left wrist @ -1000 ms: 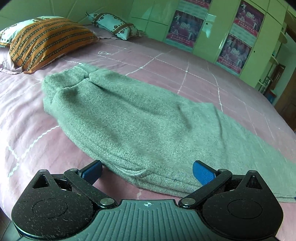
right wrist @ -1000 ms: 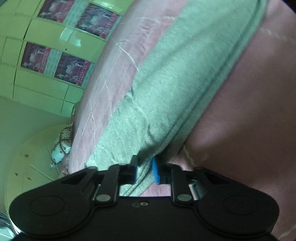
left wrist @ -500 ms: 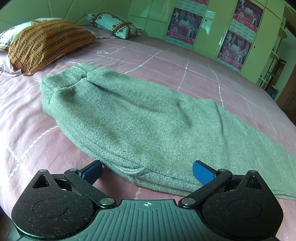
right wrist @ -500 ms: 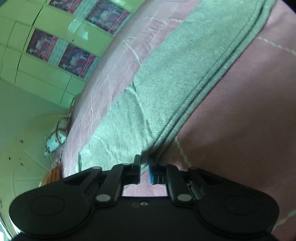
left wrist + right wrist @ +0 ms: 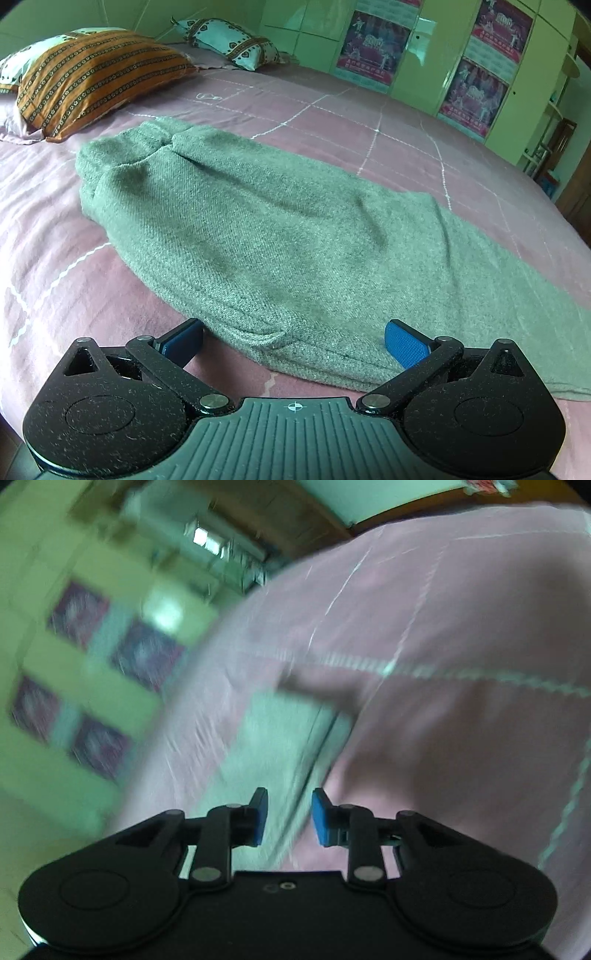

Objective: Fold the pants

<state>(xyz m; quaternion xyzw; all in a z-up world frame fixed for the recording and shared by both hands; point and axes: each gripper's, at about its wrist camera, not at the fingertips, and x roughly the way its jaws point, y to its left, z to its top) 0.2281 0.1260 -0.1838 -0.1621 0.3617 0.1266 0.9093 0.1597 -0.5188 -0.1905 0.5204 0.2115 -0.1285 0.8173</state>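
A pink bed (image 5: 388, 122), its sheet crossed by thin white lines, fills most of both views and bears everything else. No container shows in either view; the bed is the only thing that holds others.

The grey-green pants (image 5: 258, 236) lie flat on the bed, folded lengthwise with one leg on the other. Their long axis runs diagonally across the bed: the waistband end points toward the pillows at the head of the bed, and the legs stretch away toward the right edge of the left wrist view, narrowing as they go. In the blurred right wrist view only the squared-off leg end of the pants (image 5: 280, 731) shows, resting on the bed with pink sheet beyond it.

At the head of the bed lies an orange striped pillow (image 5: 96, 77), just beyond the waistband, and a white patterned pillow (image 5: 229, 40) farther back. Green cupboard doors with posters (image 5: 373, 48) stand past the bed's far side.

The left gripper (image 5: 293, 338) hangs wide open over the near edge of the pants, the cloth between its blue pads (image 5: 404, 341) but ungripped. The right gripper (image 5: 288, 818) is opening, its jaws a little apart above the leg end, nothing pinched.
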